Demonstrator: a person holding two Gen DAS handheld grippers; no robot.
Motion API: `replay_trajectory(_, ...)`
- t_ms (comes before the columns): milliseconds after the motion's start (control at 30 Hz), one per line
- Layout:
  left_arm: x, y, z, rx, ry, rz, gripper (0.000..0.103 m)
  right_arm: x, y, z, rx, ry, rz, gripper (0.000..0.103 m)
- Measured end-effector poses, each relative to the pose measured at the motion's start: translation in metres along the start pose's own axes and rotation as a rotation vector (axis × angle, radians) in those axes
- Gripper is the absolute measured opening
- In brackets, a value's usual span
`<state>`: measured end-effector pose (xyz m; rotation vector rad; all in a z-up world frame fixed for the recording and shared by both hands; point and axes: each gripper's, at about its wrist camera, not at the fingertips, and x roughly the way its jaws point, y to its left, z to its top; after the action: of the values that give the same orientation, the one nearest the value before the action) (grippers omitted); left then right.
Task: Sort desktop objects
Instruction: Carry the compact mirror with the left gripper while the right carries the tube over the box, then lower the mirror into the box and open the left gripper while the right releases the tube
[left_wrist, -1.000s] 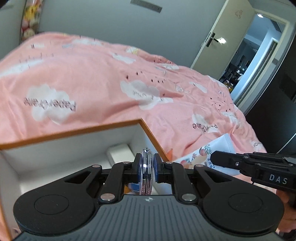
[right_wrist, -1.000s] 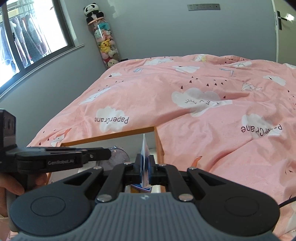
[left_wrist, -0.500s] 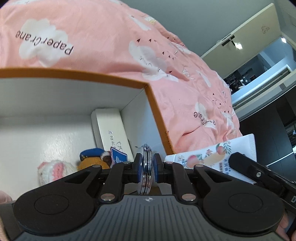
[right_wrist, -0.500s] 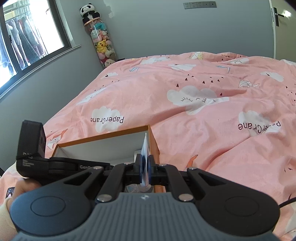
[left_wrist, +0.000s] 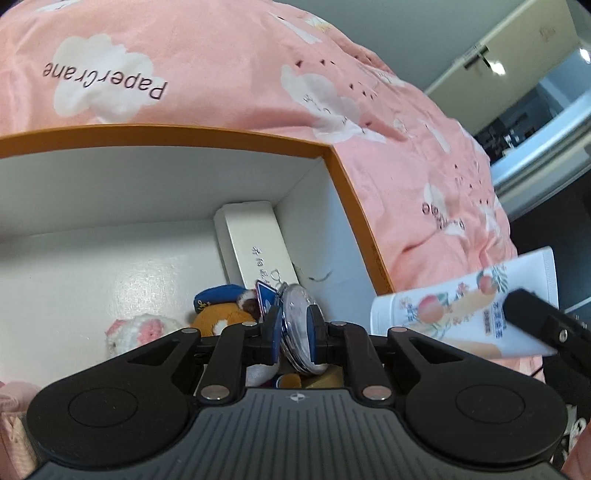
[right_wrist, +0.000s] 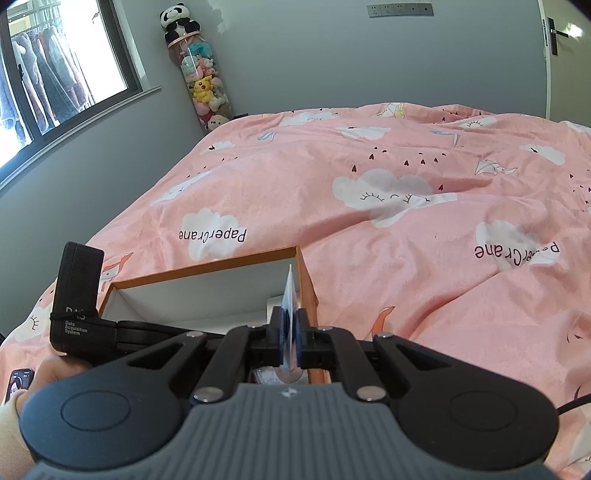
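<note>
Risks first: left hand-held gripper has its jaws parted around a round clear disc-shaped case, tilted, apparently only loosely held or just let go. It hangs above the plush toy in the orange-rimmed storage box; if it drops skewed it could land on the toy and roll, or wedge against the white carton.

Second risk: right hand-held gripper is clamped on a cream tube by its thin crimped edge; held that way it could pivot or slip. It sits over the box's right wall, so an early release could tip it onto the bed.

Pose: left pitched down into the box, right level beside it, both close together, collision plausible.
</note>
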<state>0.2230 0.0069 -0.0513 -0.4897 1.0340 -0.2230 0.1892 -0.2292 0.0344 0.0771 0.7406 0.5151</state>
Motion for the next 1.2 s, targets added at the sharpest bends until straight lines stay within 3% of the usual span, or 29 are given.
replay_trajectory(167, -0.021, -0.004, 0.003, 0.027, -0.065, 0.013, 0.015, -0.003, 0.004, 0.004, -0.019, -0.005, -0.001, 0.006)
replay_trajectory(367, -0.057, -0.002, 0.007, 0.058, -0.168, 0.18, 0.015, 0.005, 0.02, 0.02, -0.086, -0.018, 0.016, 0.006)
replay_trajectory(567, -0.076, 0.0, -0.007, 0.106, -0.226, 0.313, 0.015, 0.041, 0.033, 0.033, -0.154, 0.024, 0.023, 0.006)
replay_trajectory(900, -0.086, 0.01, -0.028, 0.149, -0.228, 0.354, 0.016, 0.105, 0.031, 0.039, -0.165, 0.141, -0.04, 0.006)
replay_trajectory(1200, -0.091, 0.02, -0.029, 0.143, -0.247, 0.381, 0.017, 0.127, 0.058, 0.046, -0.171, 0.16, 0.039, 0.006)
